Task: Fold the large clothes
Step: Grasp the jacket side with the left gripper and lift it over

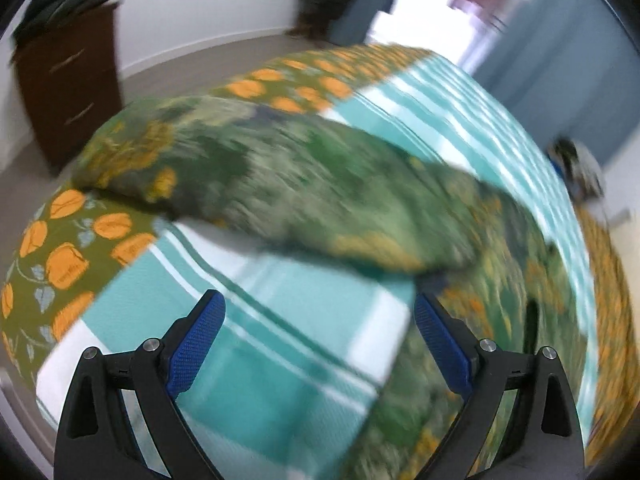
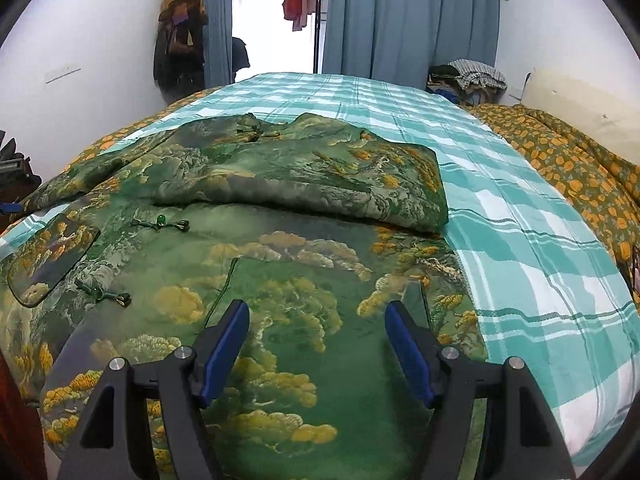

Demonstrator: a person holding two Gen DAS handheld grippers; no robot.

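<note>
A large green garment [image 2: 280,216] printed with yellow trees and clouds lies spread on the teal checked sheet [image 2: 520,216] of a bed. Its far part is folded back over itself into a thick flap. Small green knot buttons [image 2: 160,222] show near its left side. My right gripper [image 2: 316,316] hovers open above the near part of the garment, with nothing between its blue pads. In the blurred left wrist view the same garment [image 1: 280,176] crosses the sheet [image 1: 288,344]. My left gripper [image 1: 320,312] stands open over bare sheet, just short of the cloth, holding nothing.
A green quilt with orange fruit [image 2: 568,160] borders the bed on the right and also on the left [image 1: 68,248]. A brown chest of drawers [image 1: 68,88] stands by the wall. Blue curtains [image 2: 408,20], hanging coats [image 2: 180,32] and a pile of clothes [image 2: 464,80] lie beyond the bed.
</note>
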